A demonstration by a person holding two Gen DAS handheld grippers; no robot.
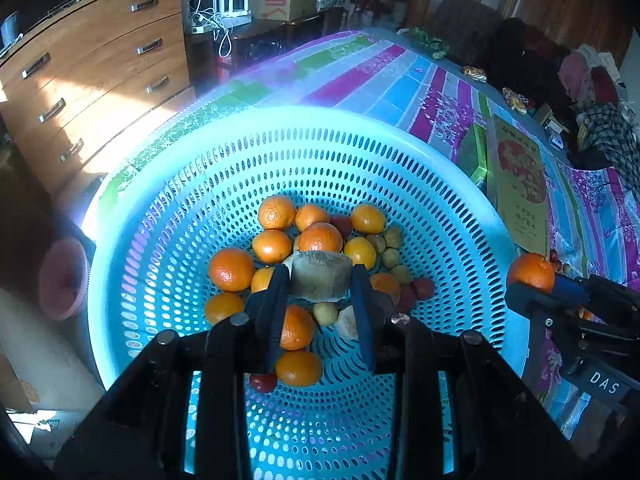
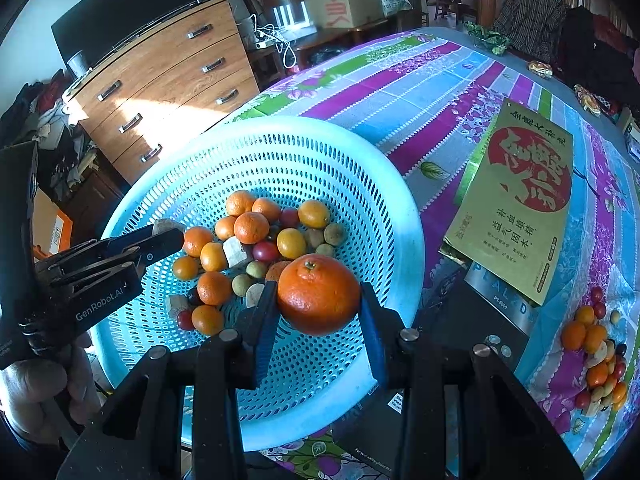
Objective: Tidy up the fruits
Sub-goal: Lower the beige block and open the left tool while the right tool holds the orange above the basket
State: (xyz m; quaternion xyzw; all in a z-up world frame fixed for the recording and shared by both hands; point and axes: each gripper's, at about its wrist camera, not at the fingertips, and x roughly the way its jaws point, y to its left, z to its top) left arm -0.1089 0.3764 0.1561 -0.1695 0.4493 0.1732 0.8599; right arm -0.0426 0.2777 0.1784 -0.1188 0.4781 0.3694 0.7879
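A wide turquoise perforated basket (image 1: pixel 160 208) (image 2: pixel 360 184) holds several oranges, small green-brown fruits and red ones. My left gripper (image 1: pixel 320 276) hangs over the pile, shut on a pale grey-brown chunk of fruit (image 1: pixel 320 276); in the right wrist view it (image 2: pixel 168 234) reaches in from the left with the chunk (image 2: pixel 166 225) peeking out. My right gripper (image 2: pixel 320 300) is shut on a large orange (image 2: pixel 318 294) above the basket's near rim. The left wrist view shows that orange (image 1: pixel 530 272) at the basket's right edge.
A striped floral cloth (image 2: pixel 420 92) covers the table. A yellow-and-red box (image 2: pixel 520 200) lies right of the basket, above a dark device (image 2: pixel 488 308). A small heap of loose fruit (image 2: pixel 596 356) sits at the right. A wooden dresser (image 2: pixel 160 80) stands at the left.
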